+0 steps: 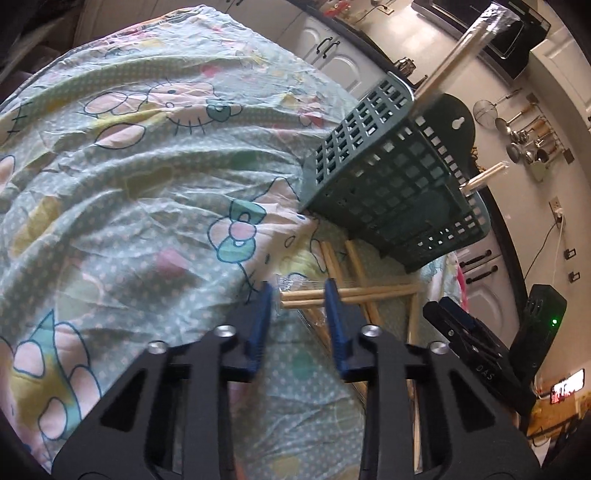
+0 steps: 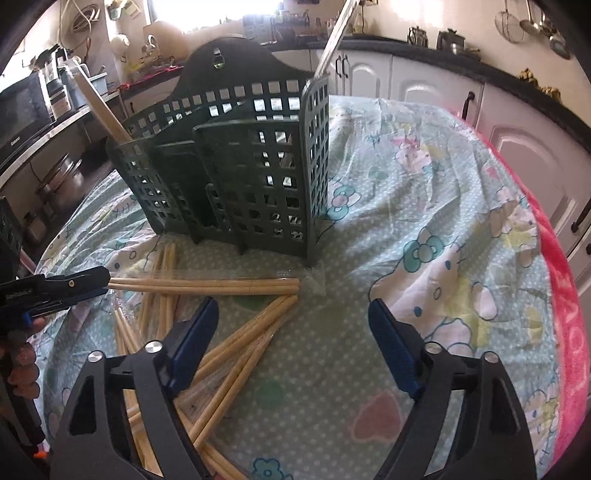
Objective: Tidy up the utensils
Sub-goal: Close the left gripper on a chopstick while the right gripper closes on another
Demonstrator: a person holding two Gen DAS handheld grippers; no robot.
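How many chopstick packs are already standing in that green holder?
2: one chopstick pack leans in the left end of the green holder, another rises from the right end. Others could hide behind the grid.

I see a wrinkled cartoon-print cloth (image 2: 424, 206) covering the whole work surface, pale green with dots, cats and bows. Along its right edge a bright pink blanket (image 2: 565, 295) shows from underneath. At the far side runs a dark countertop (image 2: 424, 46) over white cabinet doors (image 2: 436, 88) with black handles. Two metal kettles (image 2: 448, 38) stand on that counter, and strainers and ladles (image 2: 532, 22) hang on the wall at far right. To the left sits what looks like a black microwave (image 2: 22, 122), though the edge of the lens blurs it. Metal pots (image 2: 61, 184) are stacked low beneath it.
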